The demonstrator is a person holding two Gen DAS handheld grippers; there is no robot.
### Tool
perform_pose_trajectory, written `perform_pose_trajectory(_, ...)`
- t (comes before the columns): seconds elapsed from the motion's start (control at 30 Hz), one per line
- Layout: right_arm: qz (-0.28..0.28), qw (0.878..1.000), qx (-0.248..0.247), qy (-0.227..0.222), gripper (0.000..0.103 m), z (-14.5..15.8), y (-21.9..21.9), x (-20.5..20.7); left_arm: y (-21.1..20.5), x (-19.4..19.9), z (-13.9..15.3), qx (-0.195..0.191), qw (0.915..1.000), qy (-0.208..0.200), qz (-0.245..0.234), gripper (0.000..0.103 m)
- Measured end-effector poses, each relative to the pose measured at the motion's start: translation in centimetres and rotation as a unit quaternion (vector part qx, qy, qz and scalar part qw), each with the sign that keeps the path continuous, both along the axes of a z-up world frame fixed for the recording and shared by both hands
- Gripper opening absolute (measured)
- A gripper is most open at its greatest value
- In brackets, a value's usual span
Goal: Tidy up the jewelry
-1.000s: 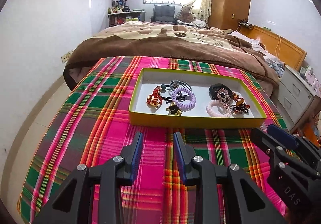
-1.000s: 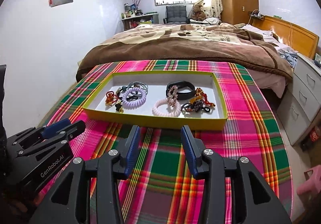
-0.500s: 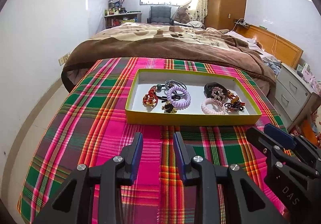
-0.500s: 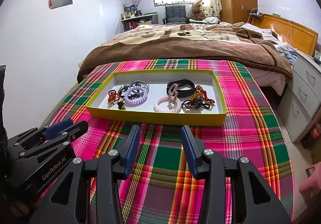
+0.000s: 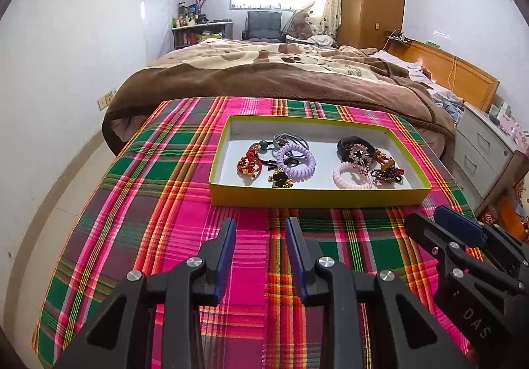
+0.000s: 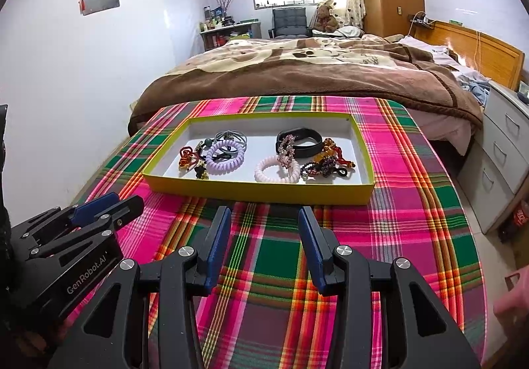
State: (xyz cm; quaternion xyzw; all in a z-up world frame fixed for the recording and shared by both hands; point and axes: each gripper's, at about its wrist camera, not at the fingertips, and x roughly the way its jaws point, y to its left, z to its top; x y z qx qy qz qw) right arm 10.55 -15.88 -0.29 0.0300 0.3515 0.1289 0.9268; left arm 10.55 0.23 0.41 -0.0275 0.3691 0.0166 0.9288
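Note:
A shallow yellow tray (image 5: 317, 195) (image 6: 258, 192) with a white floor rests on the plaid tablecloth (image 5: 158, 203). On its left side lie a purple coil hair tie (image 5: 295, 162) (image 6: 225, 157), grey hair ties (image 5: 291, 139) and a red ornament (image 5: 249, 161). On its right side lie a pink coil tie (image 5: 351, 175) (image 6: 277, 173), a black band (image 6: 299, 141), a rhinestone clip (image 5: 358, 152) and dark beads (image 6: 319, 167). My left gripper (image 5: 259, 227) (image 6: 105, 203) hovers open just short of the tray's front wall, with nothing between its fingers. My right gripper (image 6: 264, 217) (image 5: 456, 230) is beside it, open and empty too.
A bed with a brown blanket (image 5: 281, 81) lies right behind the table. Grey drawers (image 6: 496, 164) stand to the right and a white wall (image 5: 49, 88) runs along the left. The cloth drops off at the table's left and right edges.

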Motion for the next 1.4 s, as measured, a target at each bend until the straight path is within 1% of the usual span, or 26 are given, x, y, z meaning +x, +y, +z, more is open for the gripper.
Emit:
perform_pose_trajectory(0.1, 0.001, 1.0, 0.001, 0.001, 0.043, -0.03, -0.03, -0.07, -0.04, 0.02, -0.07, 0.004, 1.0, 0.001, 0.001, 0.031)
perform_pose_trajectory(1.4, 0.001, 1.0, 0.005, 0.006, 0.043, -0.07, -0.32, -0.11, -0.22, 0.03, -0.47, -0.003, 0.9999, 0.01, -0.005, 0.031)
